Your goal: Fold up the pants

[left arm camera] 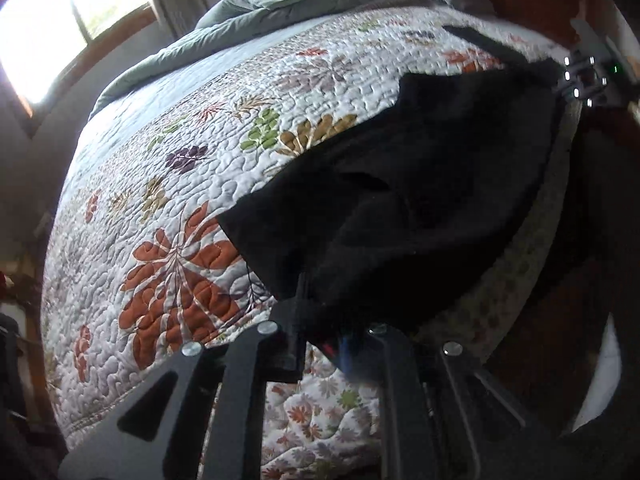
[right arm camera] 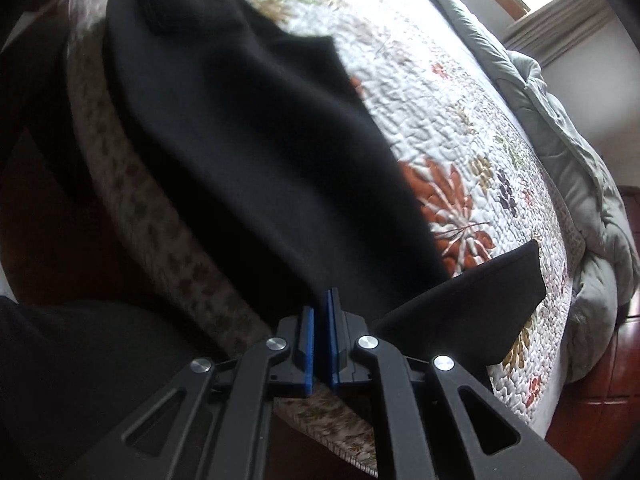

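Pants (left arm camera: 400,184), black, spread over near edge of bed, lying on floral quilt (left arm camera: 192,184); cloth stretched between both grippers. Left gripper (left arm camera: 320,336) low centre in left wrist view, fingers closed tight w/ black fabric bunched between them, a bit of red/blue pad showing under cloth. Right gripper (right arm camera: 322,344) low centre in right wrist view, blue pads (right arm camera: 308,352) nearly together, thin gap only; pants edge runs right up to fingertips, prob. pinched at tip but contact itself dark and hard to confirm. Both point steeply down at bed edge. One flap of pants (right arm camera: 480,292) sticks out to right of right gripper, over quilt, free corner lifted. Small fold/bump in fabric near top left of right wrist view. Other gripper visible far top right in left wrist view (left arm camera: 588,76), at far end of pants. Grey-green comforter (left arm camera: 256,12) piled at far side of bed beyond quilt. Window (left arm camera: 52,20) bright, top left in left wrist view. Reddish wood floor (right arm camera: 592,400) beside bed. Both views motion-blurred.
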A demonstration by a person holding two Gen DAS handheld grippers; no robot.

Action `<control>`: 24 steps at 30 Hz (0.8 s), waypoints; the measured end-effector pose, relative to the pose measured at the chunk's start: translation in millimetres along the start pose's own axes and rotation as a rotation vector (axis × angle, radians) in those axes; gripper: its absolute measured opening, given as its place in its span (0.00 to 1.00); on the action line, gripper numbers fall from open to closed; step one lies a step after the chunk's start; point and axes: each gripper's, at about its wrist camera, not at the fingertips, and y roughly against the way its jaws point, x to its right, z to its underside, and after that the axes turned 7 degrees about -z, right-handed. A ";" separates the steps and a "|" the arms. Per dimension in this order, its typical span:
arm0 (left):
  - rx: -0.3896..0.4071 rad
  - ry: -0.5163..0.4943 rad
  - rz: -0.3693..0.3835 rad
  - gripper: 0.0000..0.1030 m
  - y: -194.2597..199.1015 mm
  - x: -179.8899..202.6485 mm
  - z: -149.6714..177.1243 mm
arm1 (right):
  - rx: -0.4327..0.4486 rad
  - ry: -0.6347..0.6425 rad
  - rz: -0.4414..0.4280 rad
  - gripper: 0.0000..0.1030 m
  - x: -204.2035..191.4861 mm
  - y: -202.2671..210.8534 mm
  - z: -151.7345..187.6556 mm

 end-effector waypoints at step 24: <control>0.048 -0.134 -0.107 0.64 88.2 25.5 -3.1 | 0.034 -0.204 -0.330 0.32 13.8 18.3 19.2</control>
